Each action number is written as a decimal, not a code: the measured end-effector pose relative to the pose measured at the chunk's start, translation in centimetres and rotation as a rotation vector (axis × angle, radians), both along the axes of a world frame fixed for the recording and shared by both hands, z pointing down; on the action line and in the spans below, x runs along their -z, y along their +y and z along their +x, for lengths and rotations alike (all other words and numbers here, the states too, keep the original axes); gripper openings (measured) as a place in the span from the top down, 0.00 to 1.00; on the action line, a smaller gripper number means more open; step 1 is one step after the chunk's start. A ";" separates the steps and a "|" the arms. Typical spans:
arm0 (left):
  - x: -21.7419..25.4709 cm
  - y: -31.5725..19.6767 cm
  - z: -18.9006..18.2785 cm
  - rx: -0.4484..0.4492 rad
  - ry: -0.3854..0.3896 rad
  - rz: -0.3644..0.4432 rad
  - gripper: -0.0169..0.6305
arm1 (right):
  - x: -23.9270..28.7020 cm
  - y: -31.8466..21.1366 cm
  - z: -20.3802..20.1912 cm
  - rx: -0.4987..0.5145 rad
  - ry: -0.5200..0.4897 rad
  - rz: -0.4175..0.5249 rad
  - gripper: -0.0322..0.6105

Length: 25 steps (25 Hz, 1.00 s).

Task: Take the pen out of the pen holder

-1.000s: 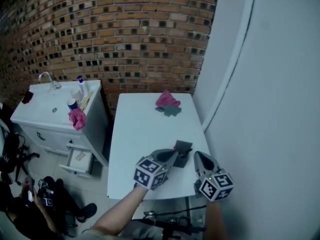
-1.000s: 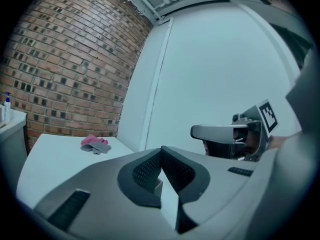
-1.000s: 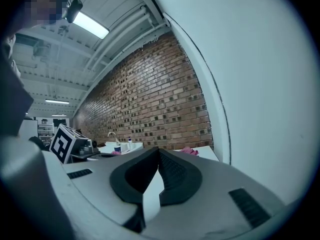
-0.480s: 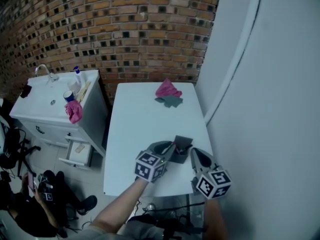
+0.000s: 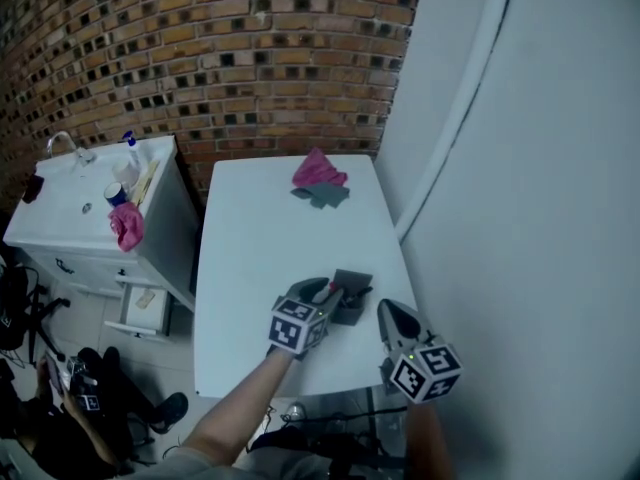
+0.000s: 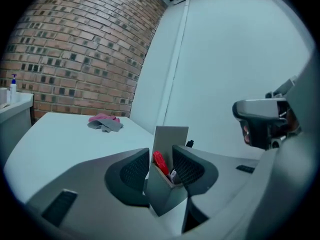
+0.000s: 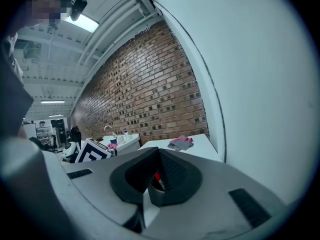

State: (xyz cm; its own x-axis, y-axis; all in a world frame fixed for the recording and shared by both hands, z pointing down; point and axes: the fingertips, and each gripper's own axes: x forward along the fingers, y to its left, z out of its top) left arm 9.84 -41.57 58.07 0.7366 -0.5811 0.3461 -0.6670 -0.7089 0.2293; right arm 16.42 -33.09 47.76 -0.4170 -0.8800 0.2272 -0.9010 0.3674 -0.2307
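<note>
So the grey pen holder [image 5: 352, 290] sits on the white table [image 5: 255, 253], toward the near end and the side closest to the white wall [image 5: 540, 218]. The red pen [image 6: 159, 162] is still standing inside it, leaning against the inner wall with its top poking up just above the rim. The left gripper [image 5: 322, 294] is right up on the holder. In the left gripper view its jaws are spread, with one dark ribbed pad on each side and the holder's near corner sitting in the gap. Honestly I can't tell if the pads are actually pressing on the walls or are just beside them. The right gripper [image 5: 390, 315] hangs near the table's front edge, a little apart from the holder on the wall side. Its jaws are pressed together at the tips and there's nothing between them. In the right gripper view you only catch a sliver of red and the holder's rim past the pads. At the far end of the table there's a pink cloth [image 5: 318, 169] bunched up and touching a grey cloth [image 5: 322, 196], well away from everything else. Off to the left, a white sink cabinet [image 5: 70, 208] stands against the brick wall [image 5: 200, 58].
</note>
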 end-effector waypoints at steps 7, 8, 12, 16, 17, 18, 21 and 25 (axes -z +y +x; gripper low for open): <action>0.2 -0.2 0.0 0.015 -0.031 0.014 0.87 | 0.3 -0.2 1.0 -0.019 -0.005 -0.003 0.97; 0.4 -0.1 0.0 0.016 -0.028 0.016 0.88 | 0.5 -0.2 0.9 -0.018 -0.006 -0.002 0.97; 1.9 0.2 -0.2 0.017 -0.005 0.043 0.90 | 0.9 -0.4 0.5 -0.008 -0.011 0.006 0.97; 3.8 0.9 -0.9 0.020 0.026 0.091 0.91 | 1.3 -0.1 -0.1 -0.003 -0.017 0.022 0.97; 4.4 1.2 -1.1 0.021 0.036 0.101 0.91 | 1.5 0.0 -0.2 -0.002 -0.019 0.027 0.97; 5.2 1.4 -1.4 0.023 0.045 0.112 0.91 | 1.7 0.0 -0.3 0.000 -0.021 0.032 0.97; 7.6 1.9 -2.1 0.030 0.073 0.147 0.91 | 2.4 0.2 -0.7 0.007 -0.026 0.050 0.97; 10.8 2.6 -3.2 0.049 0.130 0.176 0.91 | 3.9 0.4 -1.3 0.017 -0.030 0.081 0.97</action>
